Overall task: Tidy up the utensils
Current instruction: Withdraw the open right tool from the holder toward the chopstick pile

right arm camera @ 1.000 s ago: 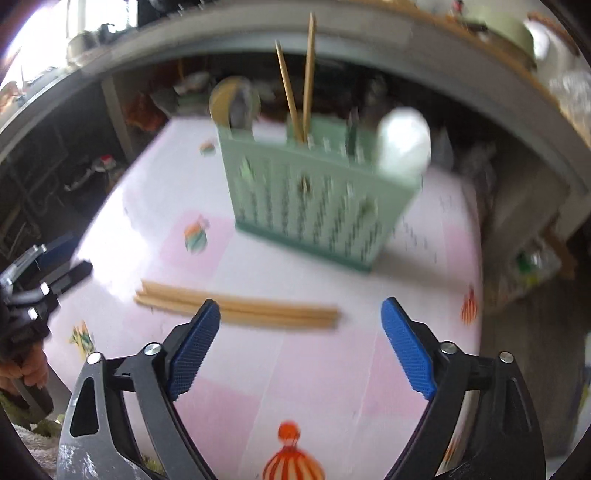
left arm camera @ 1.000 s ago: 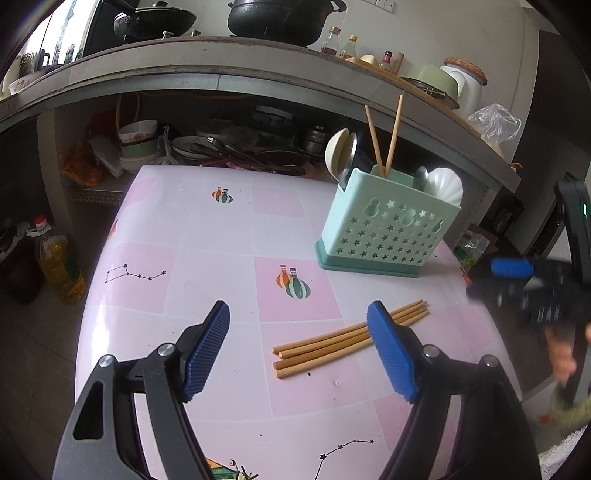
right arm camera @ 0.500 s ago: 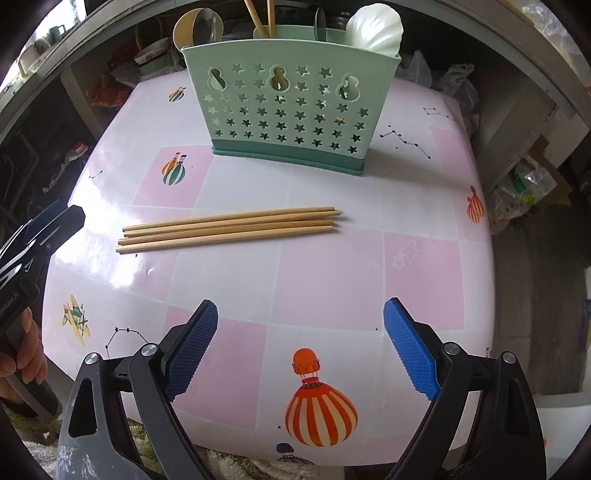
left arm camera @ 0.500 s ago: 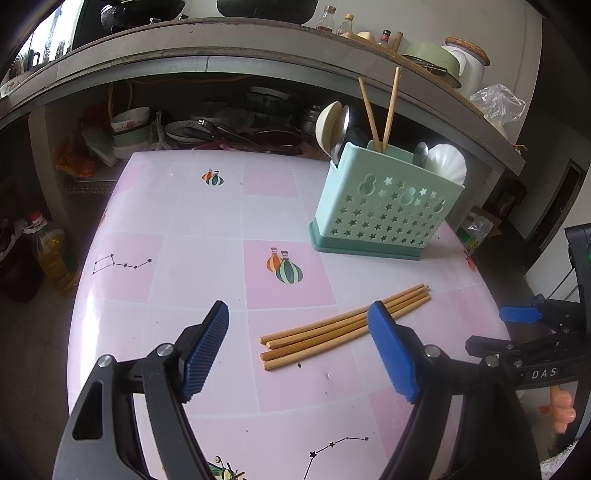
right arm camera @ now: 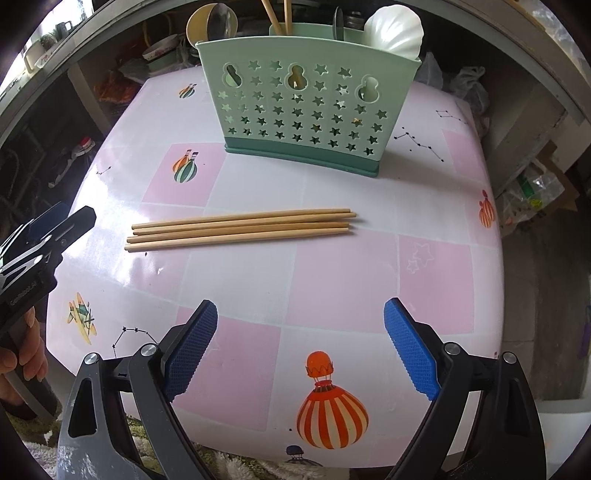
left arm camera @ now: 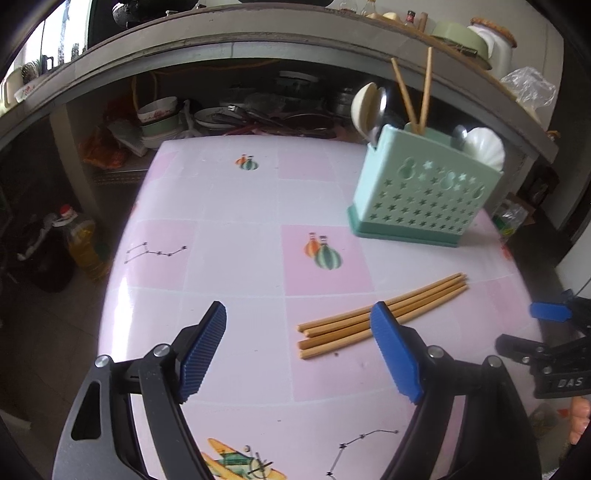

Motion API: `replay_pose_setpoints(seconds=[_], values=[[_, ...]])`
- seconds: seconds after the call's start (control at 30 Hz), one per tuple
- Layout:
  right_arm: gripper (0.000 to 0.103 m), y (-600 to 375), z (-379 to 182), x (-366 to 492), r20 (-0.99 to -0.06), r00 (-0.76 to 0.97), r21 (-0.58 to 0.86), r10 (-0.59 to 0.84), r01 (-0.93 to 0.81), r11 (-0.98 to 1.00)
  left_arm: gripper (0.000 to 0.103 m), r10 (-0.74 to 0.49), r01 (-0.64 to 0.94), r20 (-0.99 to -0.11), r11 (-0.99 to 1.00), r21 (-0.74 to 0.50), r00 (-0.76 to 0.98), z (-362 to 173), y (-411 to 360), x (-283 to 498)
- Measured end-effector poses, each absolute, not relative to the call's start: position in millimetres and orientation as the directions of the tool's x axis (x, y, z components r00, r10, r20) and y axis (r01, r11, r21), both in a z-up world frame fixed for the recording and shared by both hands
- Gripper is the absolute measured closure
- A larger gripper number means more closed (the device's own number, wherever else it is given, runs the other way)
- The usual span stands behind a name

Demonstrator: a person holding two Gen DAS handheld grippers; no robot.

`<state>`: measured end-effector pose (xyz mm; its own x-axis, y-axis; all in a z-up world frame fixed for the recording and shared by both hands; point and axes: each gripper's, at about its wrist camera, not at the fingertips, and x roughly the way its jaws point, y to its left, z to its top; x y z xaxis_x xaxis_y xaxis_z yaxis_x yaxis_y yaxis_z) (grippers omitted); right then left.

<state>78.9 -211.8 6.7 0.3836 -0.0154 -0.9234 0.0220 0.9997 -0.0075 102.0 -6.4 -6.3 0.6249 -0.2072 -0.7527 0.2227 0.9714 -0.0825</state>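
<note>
Several wooden chopsticks (left arm camera: 380, 314) (right arm camera: 240, 227) lie side by side on the pink-and-white table (left arm camera: 236, 206). A mint green utensil holder (left arm camera: 424, 192) (right arm camera: 306, 110) stands behind them with two chopsticks (left arm camera: 413, 96), spoons and a white ladle (left arm camera: 484, 146) in it. My left gripper (left arm camera: 299, 354) is open and empty, low over the table, its right pad over the chopsticks' middle. My right gripper (right arm camera: 299, 347) is open and empty, near the table's front edge, short of the chopsticks.
A concrete counter (left arm camera: 258, 33) with pots and bottles runs behind the table; dishes and bowls (left arm camera: 159, 114) crowd the shelf under it. An oil bottle (left arm camera: 83, 240) stands on the floor at left. The table edge drops off at right (right arm camera: 495, 229).
The left gripper has shifted left, so the chopsticks now sit under its right pad. The right gripper has pulled back from the holder and settled, looking down at the chopsticks. Both stay open.
</note>
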Motion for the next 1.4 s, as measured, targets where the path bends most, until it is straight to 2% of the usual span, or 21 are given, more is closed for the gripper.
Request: replay_pose_setpoints(seconds=[0.37, 0.77, 1.03, 1.27, 1.4], values=[[0.015, -209, 11, 82, -0.910, 0.414, 0.009, -0.002, 0.024, 1.000, 0.022, -0.068, 0.134, -0.812, 0.991, 0.012, 0.580, -14, -6, 109], [0.012, -204, 19, 84, -0.873, 0.486, -0.022, -0.037, 0.037, 0.999, 0.020, -0.049, 0.127, -0.842, 0.992, 0.024, 0.537, -17, -15, 113], [0.008, -220, 23, 86, -0.819, 0.562, -0.069, -0.116, 0.103, 0.992, 0.019, -0.020, 0.124, -0.838, 0.991, 0.057, 0.545, -16, -20, 115], [0.008, -230, 42, 77, -0.686, 0.717, -0.034, -0.120, 0.133, 0.991, 0.018, 0.000, 0.137, -0.841, 0.987, 0.088, 0.541, -18, -28, 117], [0.008, -231, 46, 77, -0.651, 0.751, -0.047, -0.112, 0.108, 0.993, 0.018, 0.006, 0.148, -0.842, 0.984, 0.102, 0.539, -20, -34, 118]])
